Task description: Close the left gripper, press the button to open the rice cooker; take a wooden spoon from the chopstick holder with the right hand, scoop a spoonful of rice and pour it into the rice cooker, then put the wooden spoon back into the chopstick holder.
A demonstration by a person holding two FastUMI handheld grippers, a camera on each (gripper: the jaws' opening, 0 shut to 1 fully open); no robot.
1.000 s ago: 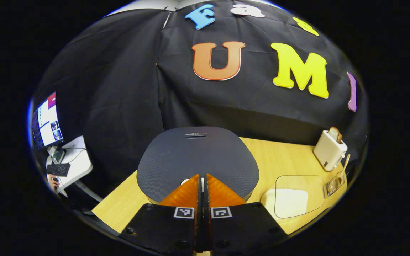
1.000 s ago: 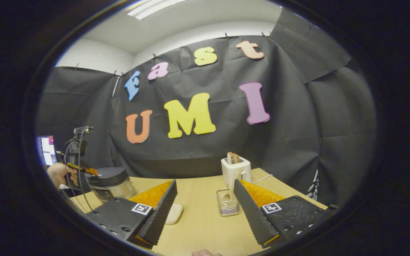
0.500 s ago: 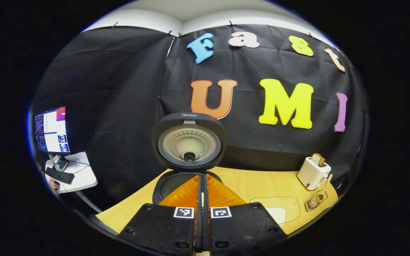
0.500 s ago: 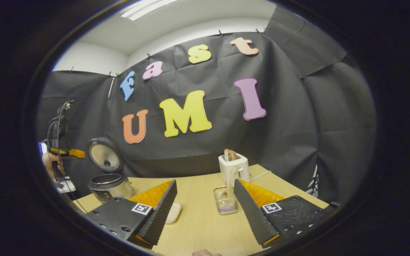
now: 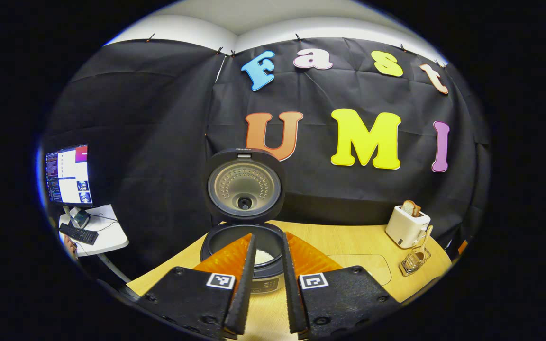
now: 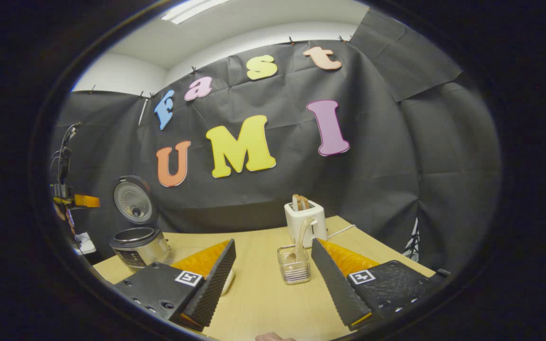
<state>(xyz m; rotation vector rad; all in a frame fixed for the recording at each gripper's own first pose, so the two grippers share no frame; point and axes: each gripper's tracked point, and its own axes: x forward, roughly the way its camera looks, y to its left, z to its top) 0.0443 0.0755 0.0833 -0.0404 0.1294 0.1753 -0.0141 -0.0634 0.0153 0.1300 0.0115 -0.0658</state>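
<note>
A black cloth wall (image 6: pixel 372 180) closes the booth on all sides seen, with white wall and a ceiling light strip (image 6: pixel 192 9) above it at 12 o'clock in the right gripper view. The light wooden table (image 6: pixel 263 293) spreads below. At 9 o'clock in the left gripper view a lit monitor (image 5: pixel 68 174) stands over a small white side table (image 5: pixel 107 234) carrying a keyboard (image 5: pixel 78 233).

The rice cooker (image 5: pixel 244 222) sits on the table straight ahead of the left gripper (image 5: pixel 267 284), lid standing upright and open, white rice visible in the pot. In the right gripper view it stands at 9 o'clock (image 6: pixel 138 237), well apart from the chopstick holder. The left gripper's jaws are narrowly parted, holding nothing.

A white toaster (image 6: pixel 305 220) with bread in its slots stands at the table's far side. Just before it the clear chopstick holder (image 6: pixel 294 264) holds the wooden spoon (image 6: pixel 299 241), leaning upright. The right gripper (image 6: pixel 273 279) points at it, jaws spread wide and empty. A flat clear tray (image 5: pixel 368 267) lies at 4 o'clock in the left gripper view.
</note>
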